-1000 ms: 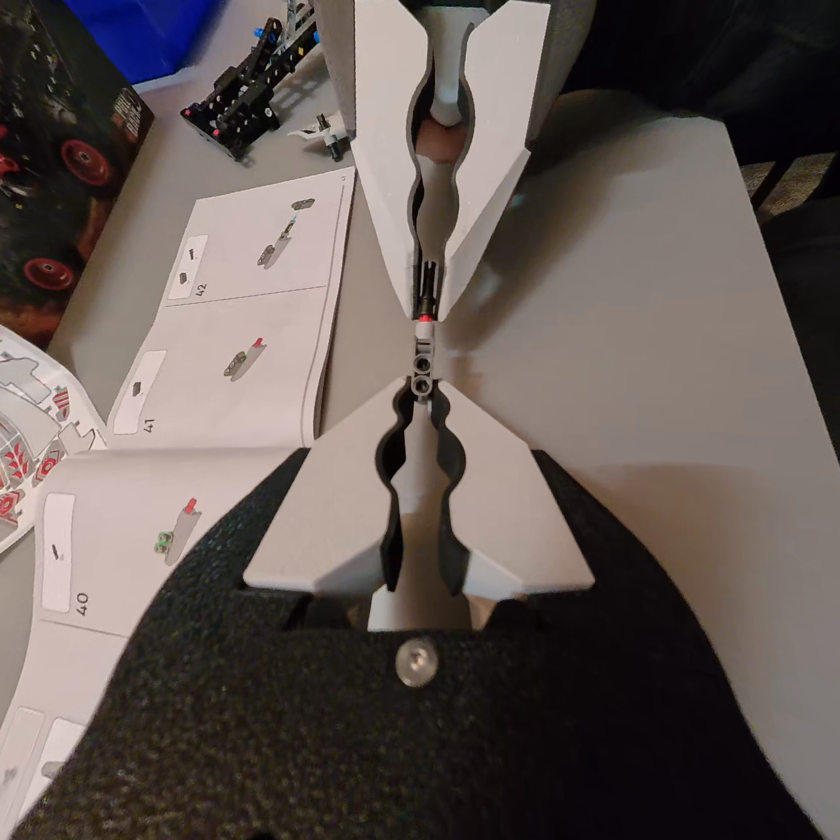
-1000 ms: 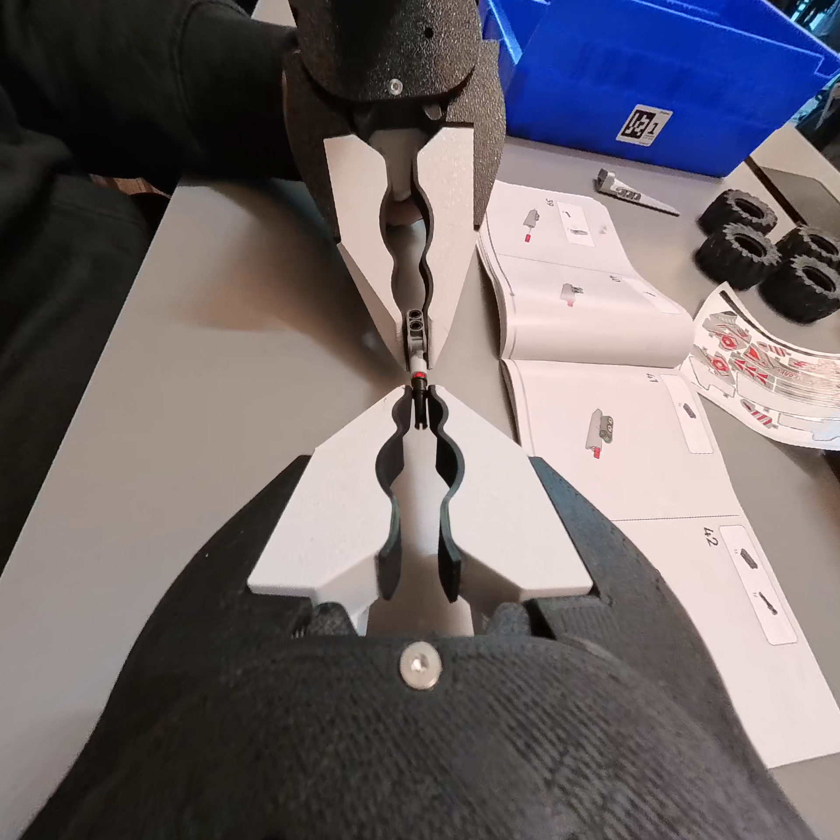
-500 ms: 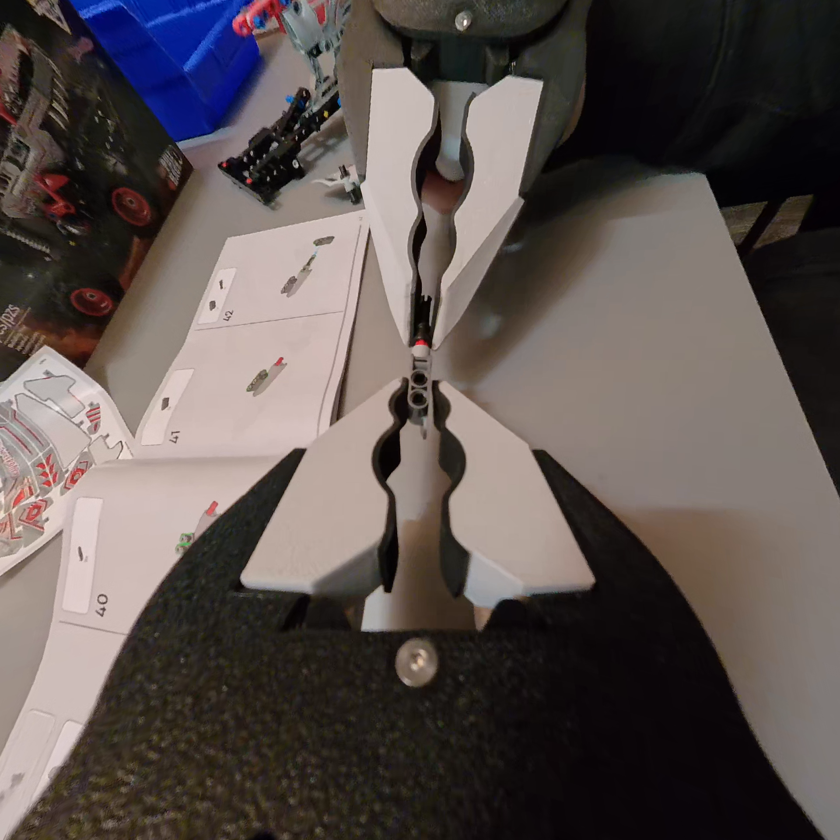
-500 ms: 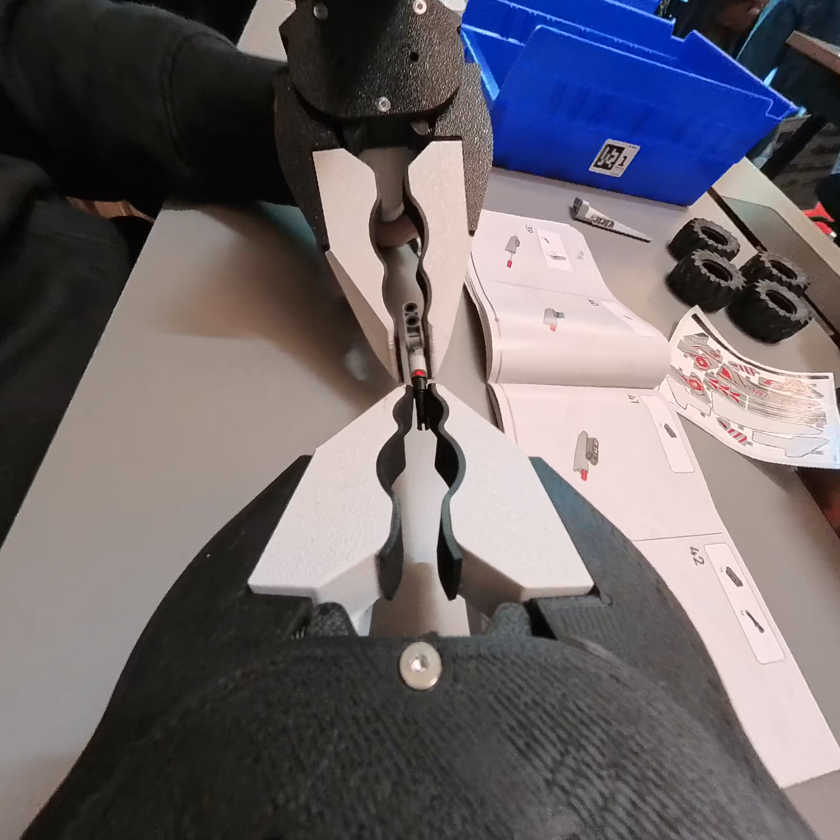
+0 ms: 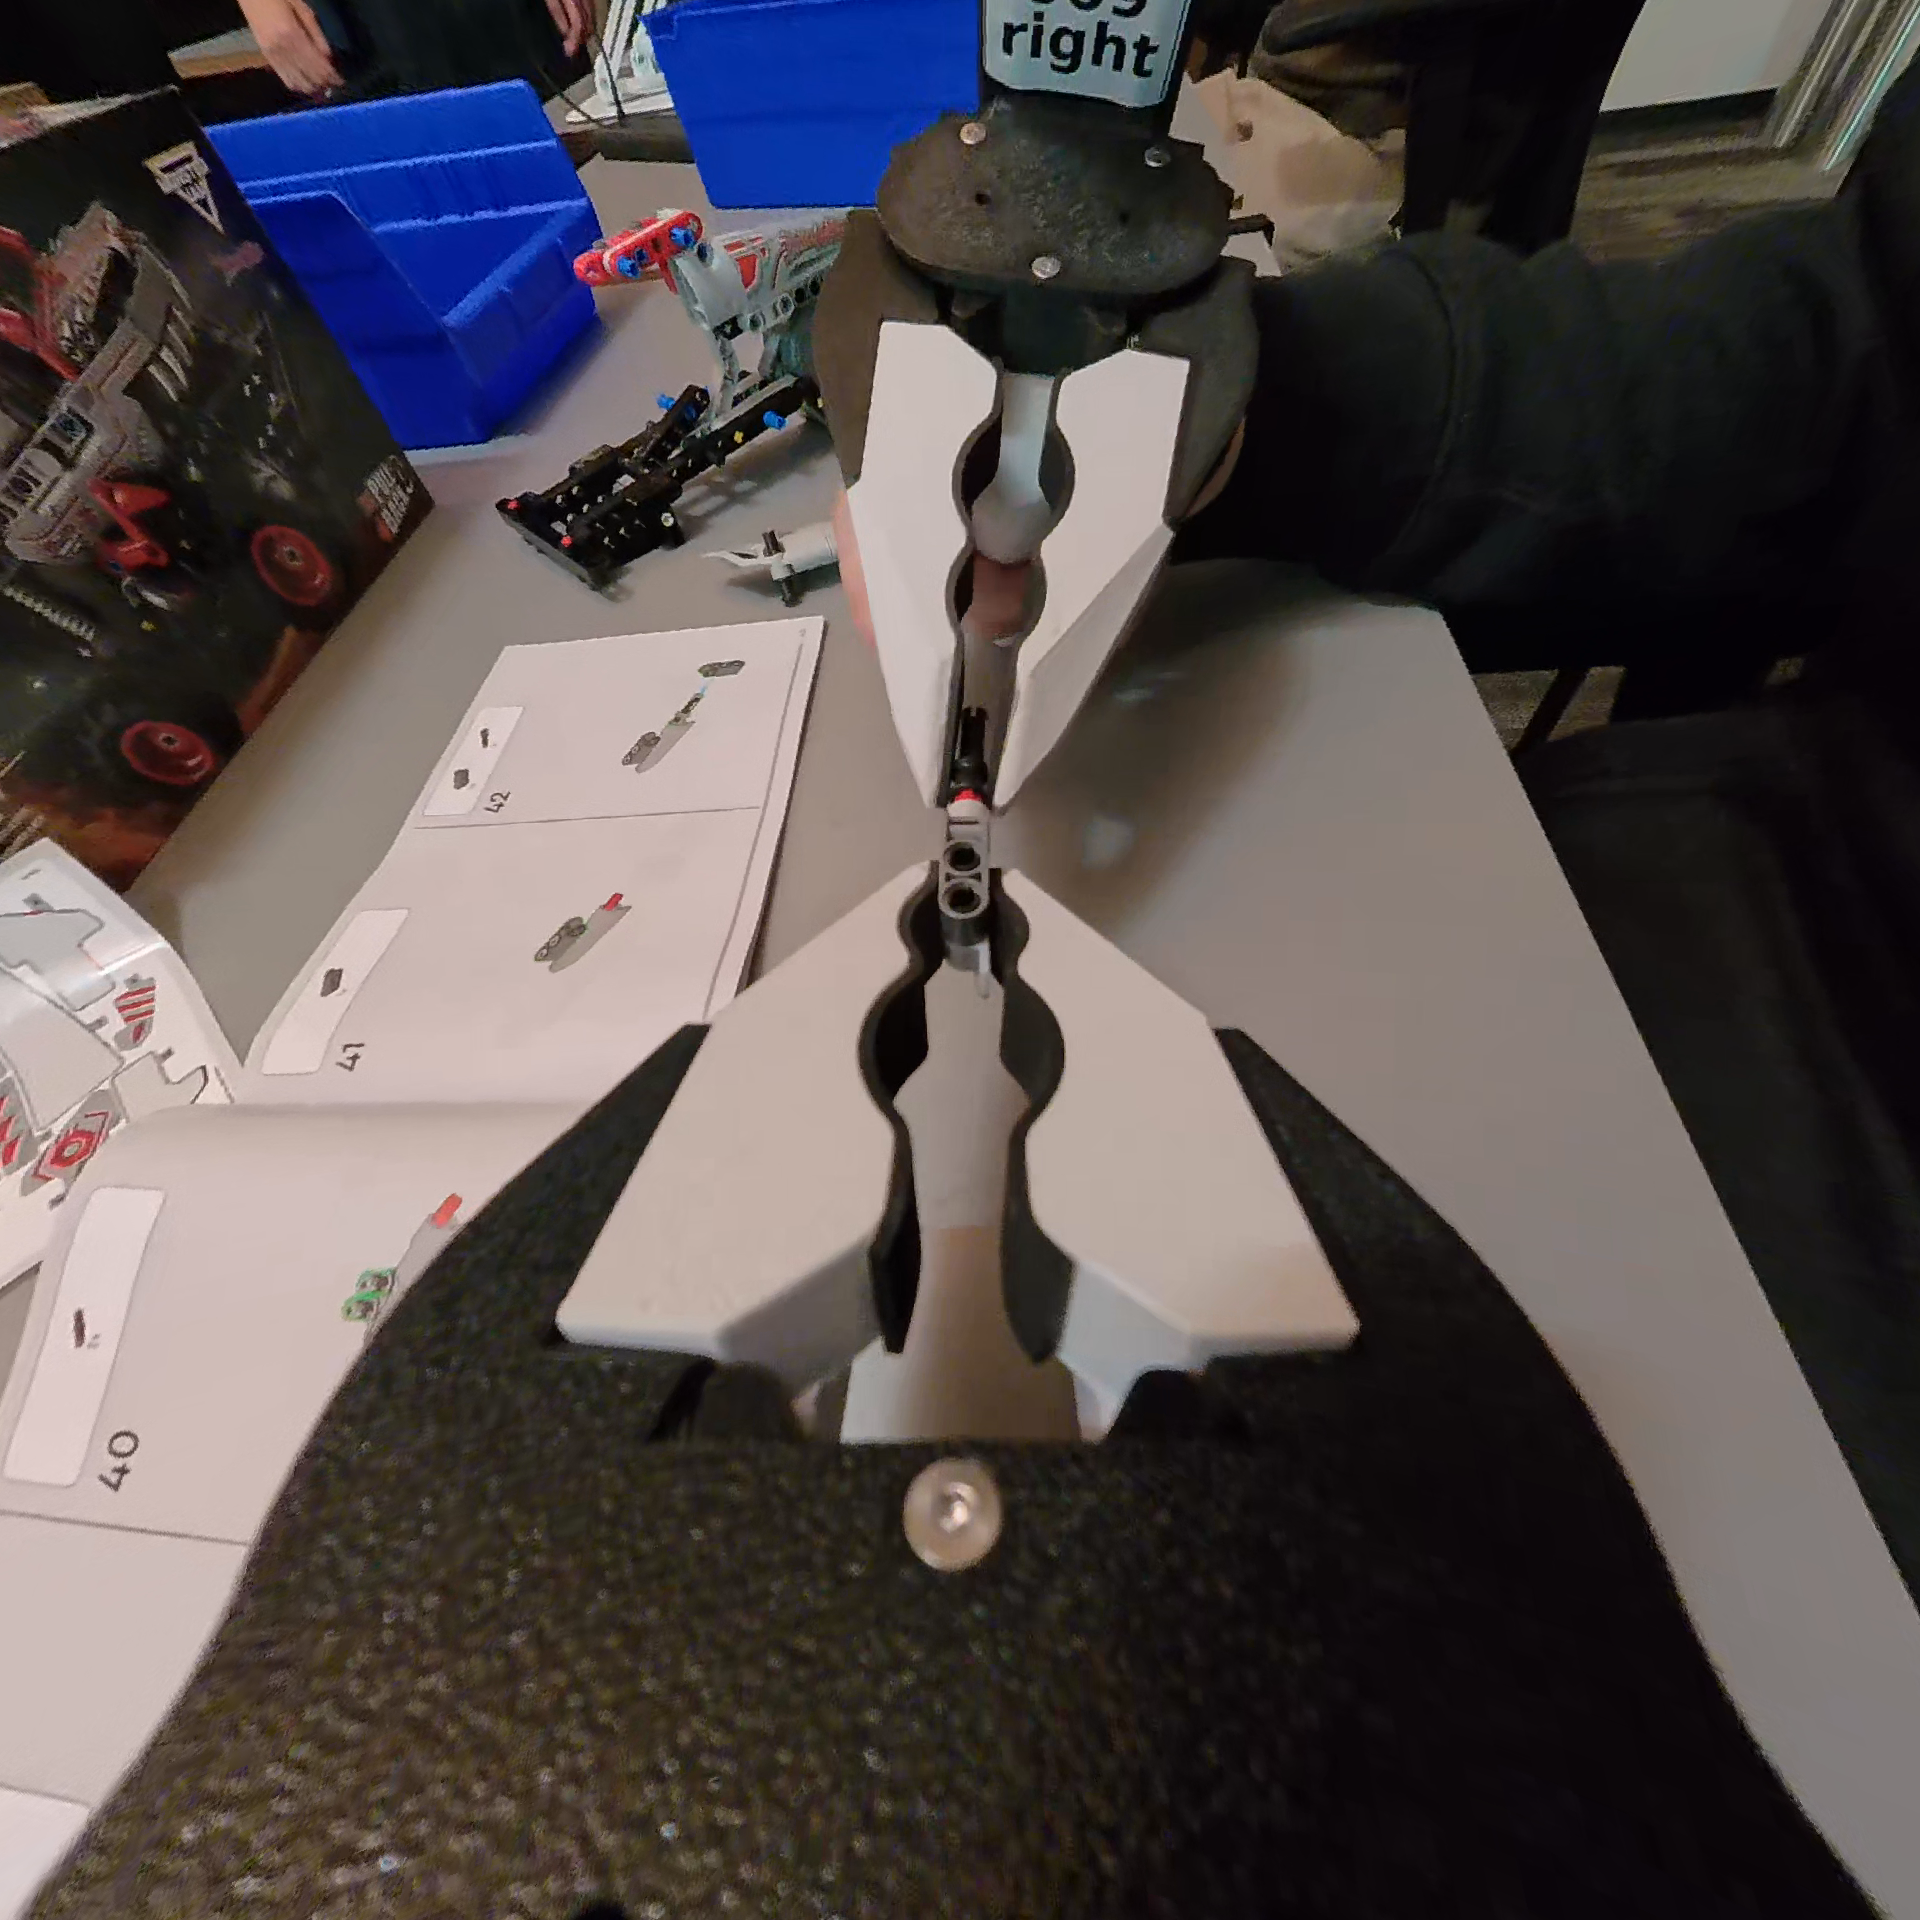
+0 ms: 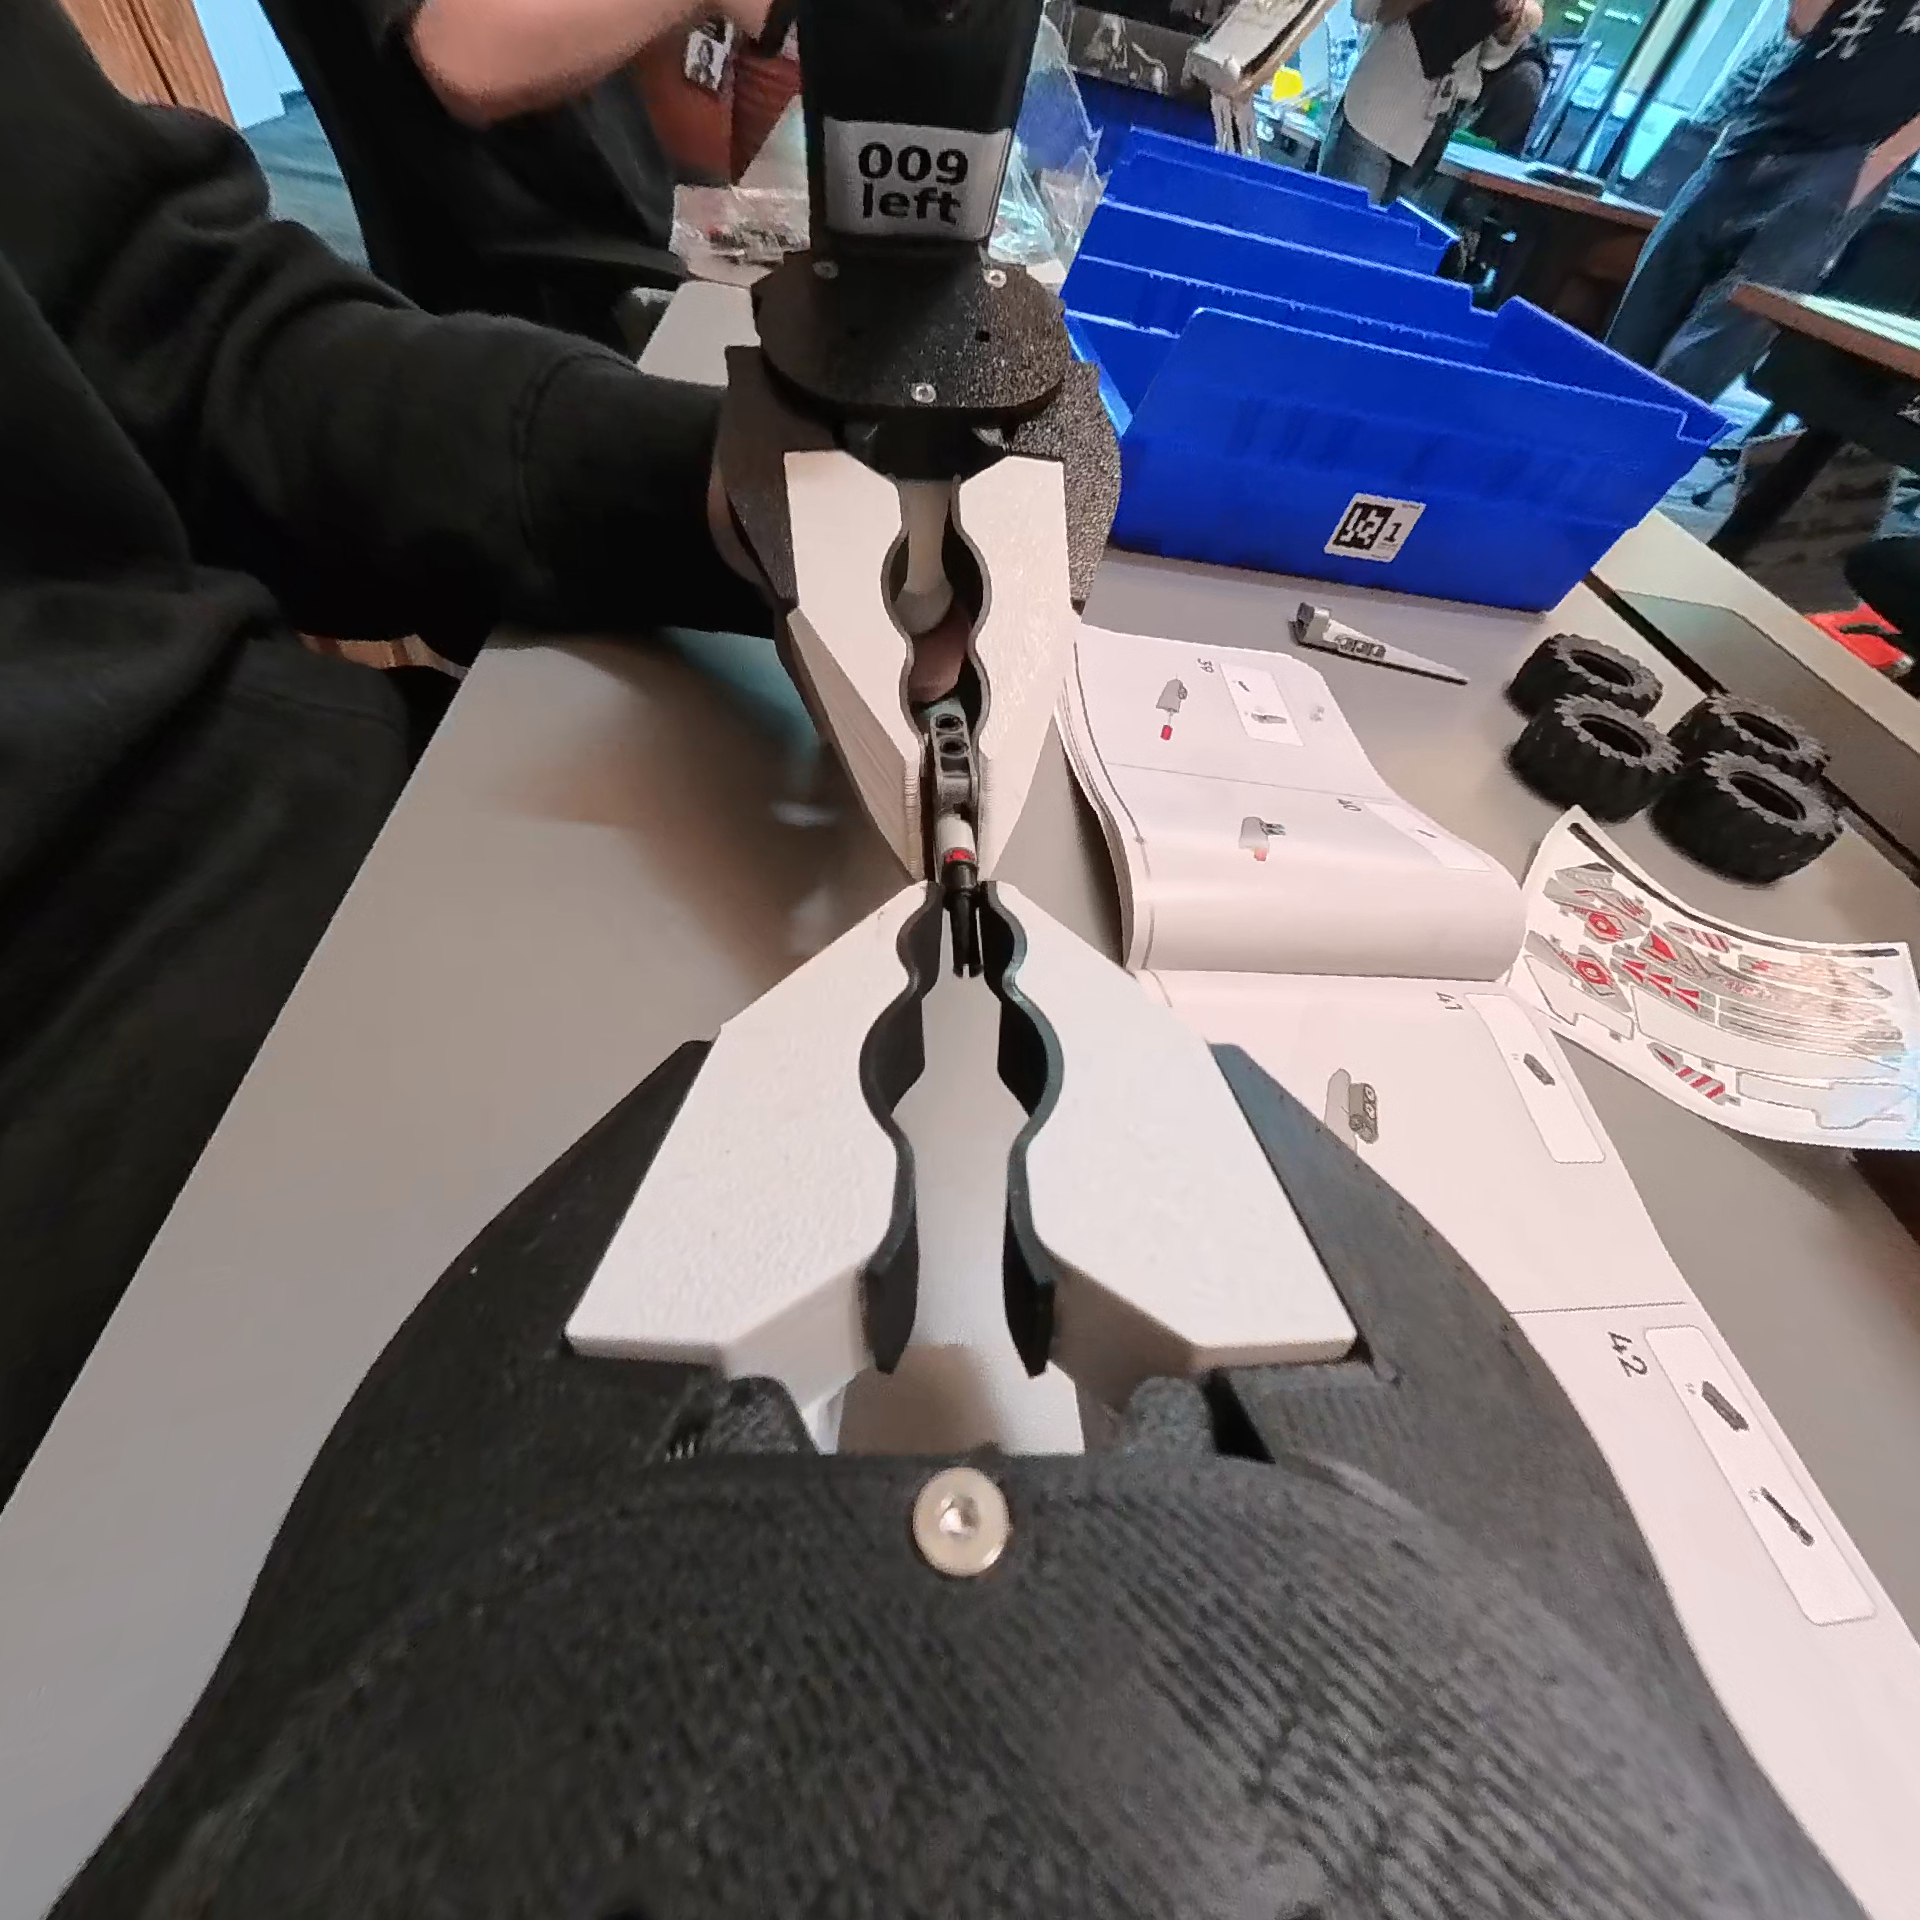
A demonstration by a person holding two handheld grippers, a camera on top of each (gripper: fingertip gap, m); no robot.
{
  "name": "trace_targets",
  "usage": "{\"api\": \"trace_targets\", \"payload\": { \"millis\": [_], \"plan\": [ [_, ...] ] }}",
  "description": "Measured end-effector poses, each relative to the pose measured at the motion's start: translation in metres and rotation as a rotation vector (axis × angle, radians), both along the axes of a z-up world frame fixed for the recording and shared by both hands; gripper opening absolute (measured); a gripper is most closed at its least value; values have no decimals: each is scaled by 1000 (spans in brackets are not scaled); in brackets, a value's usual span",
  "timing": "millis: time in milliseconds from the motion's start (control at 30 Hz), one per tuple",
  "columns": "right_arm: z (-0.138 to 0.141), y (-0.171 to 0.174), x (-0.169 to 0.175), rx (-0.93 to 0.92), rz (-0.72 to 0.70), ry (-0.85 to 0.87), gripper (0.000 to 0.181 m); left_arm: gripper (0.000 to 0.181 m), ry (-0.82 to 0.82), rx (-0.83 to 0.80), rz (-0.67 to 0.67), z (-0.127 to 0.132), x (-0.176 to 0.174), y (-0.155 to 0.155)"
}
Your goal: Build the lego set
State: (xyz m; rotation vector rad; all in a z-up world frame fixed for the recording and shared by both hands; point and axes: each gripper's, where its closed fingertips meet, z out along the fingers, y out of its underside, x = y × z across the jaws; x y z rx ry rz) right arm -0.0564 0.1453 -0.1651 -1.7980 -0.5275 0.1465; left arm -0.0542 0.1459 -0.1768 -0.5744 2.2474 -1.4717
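My left gripper (image 5: 961, 906) is shut on a small grey lego beam (image 5: 962, 878) with two holes. My right gripper (image 5: 968, 800) faces it tip to tip from the far side, shut on a thin black pin (image 5: 970, 743) with a red band. In the right wrist view, my right gripper (image 6: 962, 912) holds the black pin (image 6: 964, 925), and the left gripper (image 6: 951, 868) holds the grey beam (image 6: 948, 764). Pin and beam meet end to end in one line, above the grey table (image 5: 1299, 831). I cannot tell how deep the pin sits.
An open instruction booklet (image 5: 582, 831) lies beside the grippers. A partly built black chassis (image 5: 665, 473), blue bins (image 6: 1351, 416) and the set's box (image 5: 135, 468) stand behind. Several black tyres (image 6: 1662, 769), a sticker sheet (image 6: 1714, 997) and a grey wedge piece (image 6: 1371, 649) lie to the right. Less than 4 cm separates the two grippers' tips.
Both grippers have tilted up together, so more of the room shows. They stay shut and tip to tip, with pin and beam still in line.
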Motion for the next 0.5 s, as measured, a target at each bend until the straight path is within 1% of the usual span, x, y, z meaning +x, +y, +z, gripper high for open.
{"api": "trace_targets", "payload": {
  "millis": [233,500],
  "plan": [
    [4,-1,-1,14,11,31,8,5,-3,-11,-4,2,0,0],
    [7,1,0,31,2,48,5,5,-14,-18,-2,3,-1,1]
  ]
}}
